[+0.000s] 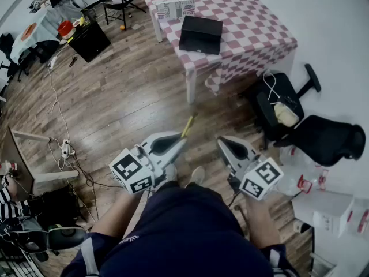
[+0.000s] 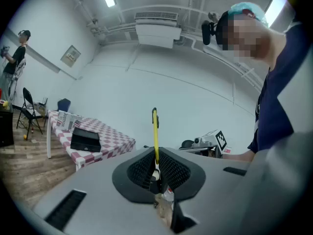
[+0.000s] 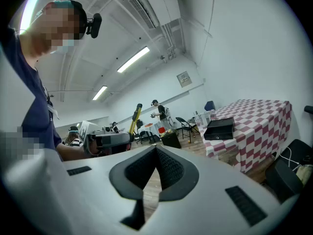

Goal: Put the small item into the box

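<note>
Yellow and slim, the pen-like stick [image 2: 155, 136] with a black tip stands clamped in your left gripper [image 2: 156, 173], well apart from the black rectangular box [image 1: 200, 34] on the red-and-white checked table [image 1: 253, 27]. Your right gripper [image 3: 156, 148] has its jaws meeting at the tips, with nothing between them.

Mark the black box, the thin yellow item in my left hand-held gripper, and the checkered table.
black box [image 1: 200, 34]: head view, middle of its top face.
yellow item [image 2: 155, 136]: left gripper view, its shaft just above the jaws.
checkered table [image 1: 253, 27]: head view, bare cloth right of the box.
</note>
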The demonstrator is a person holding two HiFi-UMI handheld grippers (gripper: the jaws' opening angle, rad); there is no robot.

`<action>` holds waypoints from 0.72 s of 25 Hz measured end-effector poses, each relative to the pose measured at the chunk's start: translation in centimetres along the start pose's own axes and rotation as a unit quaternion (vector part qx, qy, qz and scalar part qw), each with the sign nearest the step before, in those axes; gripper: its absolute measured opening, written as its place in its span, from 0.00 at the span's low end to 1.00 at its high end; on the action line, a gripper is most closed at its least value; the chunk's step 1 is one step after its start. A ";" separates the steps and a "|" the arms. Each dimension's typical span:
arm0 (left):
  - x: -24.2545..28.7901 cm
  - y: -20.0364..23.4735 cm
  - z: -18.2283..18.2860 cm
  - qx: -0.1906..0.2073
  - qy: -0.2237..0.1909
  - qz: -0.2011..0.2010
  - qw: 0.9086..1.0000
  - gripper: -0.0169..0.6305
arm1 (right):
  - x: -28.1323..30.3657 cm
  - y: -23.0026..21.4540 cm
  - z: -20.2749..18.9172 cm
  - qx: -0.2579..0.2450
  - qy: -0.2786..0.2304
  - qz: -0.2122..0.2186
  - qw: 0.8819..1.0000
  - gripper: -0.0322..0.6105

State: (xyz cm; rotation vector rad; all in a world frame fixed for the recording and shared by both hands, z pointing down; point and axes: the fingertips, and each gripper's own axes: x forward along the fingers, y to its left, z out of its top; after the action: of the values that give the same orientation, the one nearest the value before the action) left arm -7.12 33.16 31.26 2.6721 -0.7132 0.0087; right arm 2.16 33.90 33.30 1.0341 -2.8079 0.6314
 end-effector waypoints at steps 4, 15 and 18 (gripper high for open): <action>0.4 0.0 0.0 -0.001 0.001 -0.001 1.000 0.10 | 0.2 -0.2 -0.1 0.002 0.002 0.006 1.000 0.07; 3.1 -0.5 0.0 0.006 0.002 -0.001 1.000 0.10 | -0.5 -1.9 -1.3 0.011 0.034 0.028 0.999 0.07; 4.2 -1.1 0.2 0.013 -0.002 -0.001 1.000 0.10 | -1.3 -2.8 -1.1 0.008 0.029 0.028 0.999 0.07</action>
State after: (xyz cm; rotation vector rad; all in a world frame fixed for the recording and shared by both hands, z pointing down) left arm -2.97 31.99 31.05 2.6986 -0.7162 0.0130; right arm 4.87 33.14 34.99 0.9269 -2.7943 0.6794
